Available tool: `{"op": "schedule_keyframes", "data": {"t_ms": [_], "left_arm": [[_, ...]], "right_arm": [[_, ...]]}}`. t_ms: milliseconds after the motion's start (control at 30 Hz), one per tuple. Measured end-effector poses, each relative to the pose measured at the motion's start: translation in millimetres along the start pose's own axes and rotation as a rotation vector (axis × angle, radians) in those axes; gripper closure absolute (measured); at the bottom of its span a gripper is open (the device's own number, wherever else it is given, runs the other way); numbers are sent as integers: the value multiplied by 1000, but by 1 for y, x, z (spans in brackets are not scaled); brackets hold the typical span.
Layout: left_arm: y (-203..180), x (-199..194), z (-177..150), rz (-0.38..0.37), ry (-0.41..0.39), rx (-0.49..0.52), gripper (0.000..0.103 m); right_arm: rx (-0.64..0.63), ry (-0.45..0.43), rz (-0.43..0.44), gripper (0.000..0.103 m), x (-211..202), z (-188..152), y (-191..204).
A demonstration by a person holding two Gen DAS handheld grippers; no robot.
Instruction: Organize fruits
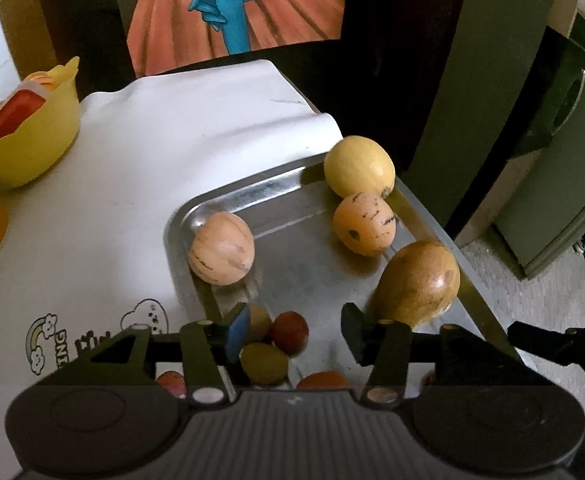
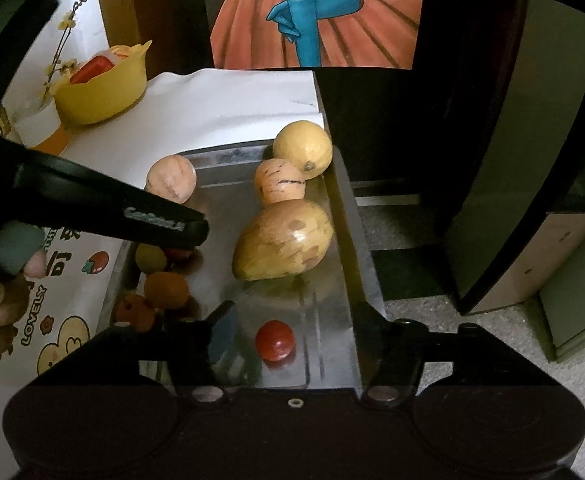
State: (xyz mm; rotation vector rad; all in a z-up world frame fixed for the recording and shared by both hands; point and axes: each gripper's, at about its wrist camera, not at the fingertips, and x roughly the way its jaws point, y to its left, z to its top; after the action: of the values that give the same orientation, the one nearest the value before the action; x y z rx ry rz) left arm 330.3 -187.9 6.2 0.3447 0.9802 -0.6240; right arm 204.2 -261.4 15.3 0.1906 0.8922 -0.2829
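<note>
Hovering over shiny rectangular metal tray (image 2: 348, 208) on white-covered table (image 1: 140, 152): left gripper (image 1: 294, 332) fingers apart, empty, above cluster of small round fruits (image 1: 264, 360). Right gripper (image 2: 292, 340) fingers apart, empty, small glossy red round fruit (image 2: 275, 340) between them on tray floor. Large yellow-brown mango-shaped fruit (image 2: 284, 240) lies mid-tray, near right rim.

Judgement: red fruit light, smooth, likely rolls on metal; grip across widest middle, gentle squeeze. Mango heavier, tapered; take at thick belly.
</note>
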Motion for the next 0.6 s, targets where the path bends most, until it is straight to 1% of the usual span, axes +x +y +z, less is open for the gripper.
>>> {"op": "schedule_keyframes", "data": {"t_ms": [100, 167, 333, 567, 600], "left_arm": [[3, -7, -1, 0, -20, -19, 41], [4, -12, -2, 1, -35, -32, 35], [8, -20, -6, 19, -67, -60, 23], [24, -31, -16, 50, -99, -158, 7], [27, -33, -18, 53, -105, -172, 7]], "right_arm": [[3, -7, -2, 29, -3, 2, -2], [5, -14, -2, 24, -4, 4, -4], [1, -27, 4, 16, -8, 8, -4], [-19, -34, 18, 8, -9, 12, -2], [-20, -35, 18, 8, -9, 12, -3]]}}
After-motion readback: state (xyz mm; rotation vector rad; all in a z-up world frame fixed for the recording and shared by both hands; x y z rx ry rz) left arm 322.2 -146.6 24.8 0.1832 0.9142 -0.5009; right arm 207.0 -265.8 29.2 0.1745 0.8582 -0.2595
